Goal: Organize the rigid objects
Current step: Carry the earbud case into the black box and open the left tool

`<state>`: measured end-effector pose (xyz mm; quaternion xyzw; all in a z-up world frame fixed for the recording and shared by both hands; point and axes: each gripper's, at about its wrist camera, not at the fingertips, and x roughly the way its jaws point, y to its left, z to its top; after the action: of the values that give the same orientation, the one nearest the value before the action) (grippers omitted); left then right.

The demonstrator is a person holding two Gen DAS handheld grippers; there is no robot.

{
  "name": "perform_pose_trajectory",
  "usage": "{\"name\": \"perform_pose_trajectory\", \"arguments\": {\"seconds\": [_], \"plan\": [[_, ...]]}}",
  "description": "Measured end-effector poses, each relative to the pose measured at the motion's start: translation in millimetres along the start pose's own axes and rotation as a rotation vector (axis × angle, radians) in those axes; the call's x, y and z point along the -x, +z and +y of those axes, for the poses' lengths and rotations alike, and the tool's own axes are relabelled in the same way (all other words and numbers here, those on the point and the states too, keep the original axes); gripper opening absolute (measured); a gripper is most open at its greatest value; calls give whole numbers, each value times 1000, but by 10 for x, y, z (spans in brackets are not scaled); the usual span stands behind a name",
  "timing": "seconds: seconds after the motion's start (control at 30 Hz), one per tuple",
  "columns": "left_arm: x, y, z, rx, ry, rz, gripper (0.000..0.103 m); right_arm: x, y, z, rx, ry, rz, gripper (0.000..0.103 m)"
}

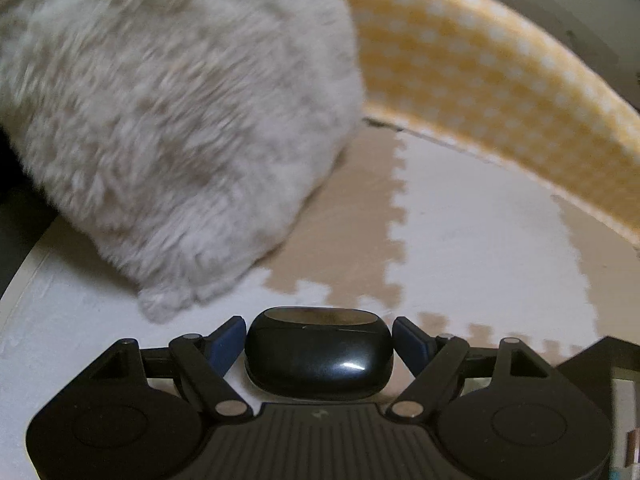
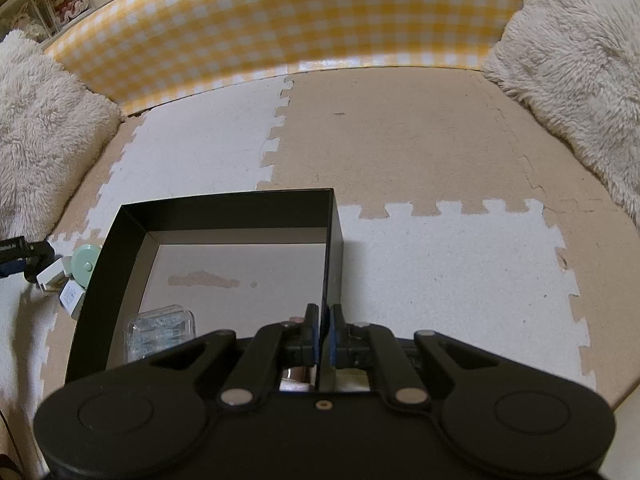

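Black box sits on a puzzle-tile foam floor mat, walled by a yellow gingham bumper and fluffy cushions. Right gripper pinches the box's right wall; open mat lies to its right. Left gripper clasps a glossy black case.

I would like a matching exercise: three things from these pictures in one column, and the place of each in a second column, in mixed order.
Things:
1. black oval case
2. clear plastic case
3. mint round object

Places:
A. inside the black box
B. on the foam mat, outside the box's left wall
C. between the left gripper fingers

Pairs: 1-C, 2-A, 3-B
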<state>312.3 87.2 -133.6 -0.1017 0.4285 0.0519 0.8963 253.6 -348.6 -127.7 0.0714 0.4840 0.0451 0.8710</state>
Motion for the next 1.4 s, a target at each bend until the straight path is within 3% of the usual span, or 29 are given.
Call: {"name": "perform_pose_trajectory", "arguments": {"seconds": [0.13,0.33,0.5,0.67,0.83,1.03,1.4], "plan": [[226,30,-223,-14,-82,-31,80,-1,-2,8,7,-4,0,5],[565,6,-759,-40,-283,-34,80,3,-10,9,6,-5,-4,5],[721,-129,-1261,-92,-424,15,80,1,-14,4,1,0,-6,5],[788,-310,-1798,-153,-500,56,80,-1,-10,-16,-12,7,-5,5],[611,-438,-2207,-160,-516,96,80,-7,-10,6,5,0,-4,6],[151,-596,-2580,-155,-476,144,80,-6,1,10,12,0,2,6],[-300,-745,-2827,-79,-441,167,80,-15,-2,-50,-11,32,7,6]]}}
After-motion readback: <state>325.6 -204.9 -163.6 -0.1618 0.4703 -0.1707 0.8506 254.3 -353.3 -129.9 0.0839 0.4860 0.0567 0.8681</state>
